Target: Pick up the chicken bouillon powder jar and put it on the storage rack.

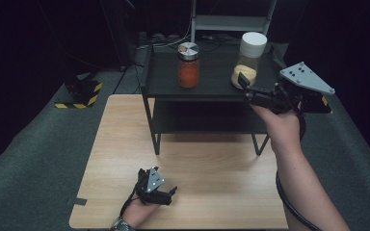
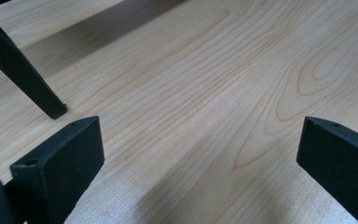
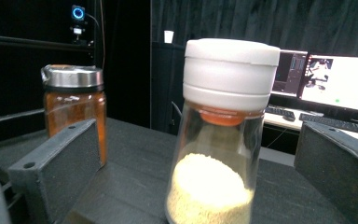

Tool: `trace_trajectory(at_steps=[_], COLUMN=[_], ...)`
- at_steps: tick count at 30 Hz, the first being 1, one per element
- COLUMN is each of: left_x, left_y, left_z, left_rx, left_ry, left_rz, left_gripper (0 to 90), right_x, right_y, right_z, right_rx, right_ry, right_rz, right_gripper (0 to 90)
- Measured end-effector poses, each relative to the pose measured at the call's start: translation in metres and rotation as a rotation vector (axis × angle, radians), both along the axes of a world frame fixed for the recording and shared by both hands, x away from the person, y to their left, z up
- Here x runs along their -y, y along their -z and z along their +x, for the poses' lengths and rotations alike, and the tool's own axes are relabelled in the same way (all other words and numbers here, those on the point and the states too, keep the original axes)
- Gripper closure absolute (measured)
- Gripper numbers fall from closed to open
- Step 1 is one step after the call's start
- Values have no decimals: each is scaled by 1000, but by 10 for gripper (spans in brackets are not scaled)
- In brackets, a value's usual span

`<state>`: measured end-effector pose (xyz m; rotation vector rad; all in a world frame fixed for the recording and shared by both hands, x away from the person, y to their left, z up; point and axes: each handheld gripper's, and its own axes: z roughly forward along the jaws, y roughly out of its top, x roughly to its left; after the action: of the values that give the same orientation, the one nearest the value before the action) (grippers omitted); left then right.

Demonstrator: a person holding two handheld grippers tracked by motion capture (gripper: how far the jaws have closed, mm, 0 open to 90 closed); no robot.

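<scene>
two jars are stood apart on the black shelf [image 1: 212, 84]. the white-lidded jar [image 1: 248, 58] of pale granules is framed between the spread jaws of the right gripper [image 1: 244, 85], not yet clamped. the left gripper [image 1: 166, 191] is rested open on the wooden table [image 1: 221, 192], kept clear of the orange spice jar [image 1: 189, 65].
</scene>
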<state>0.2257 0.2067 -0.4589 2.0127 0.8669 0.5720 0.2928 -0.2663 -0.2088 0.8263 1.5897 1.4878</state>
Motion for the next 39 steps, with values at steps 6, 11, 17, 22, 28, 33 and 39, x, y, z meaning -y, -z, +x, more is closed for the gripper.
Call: trace_trajectory(at_steps=[6, 11, 17, 22, 28, 33, 39], left_x=[0, 0, 0, 0, 0, 0, 0], left_y=[0, 0, 0, 0, 0, 0, 0], left_z=[0, 0, 0, 0, 0, 0, 0], left_rx=[1, 0, 1, 0, 1, 3, 4], left_ry=[-1, 0, 0, 0, 1, 3, 5], left_rz=[0, -1, 1, 1, 0, 5, 4], left_gripper=[9, 9, 9, 9, 9, 9, 9], right_x=[3, 6, 9, 12, 13, 14, 14], right_y=[5, 12, 24, 32, 44, 55, 69], right_z=[-11, -19, -28, -35, -42, -47, -53], right_rx=[3, 0, 1, -4, -15, -29, -42], right_ry=[-7, -7, -16, -22, -25, -30, -29], right_rz=[-4, -10, -23, -37, -64, -81, -91], right_gripper=[0, 0, 0, 0, 0, 0, 0])
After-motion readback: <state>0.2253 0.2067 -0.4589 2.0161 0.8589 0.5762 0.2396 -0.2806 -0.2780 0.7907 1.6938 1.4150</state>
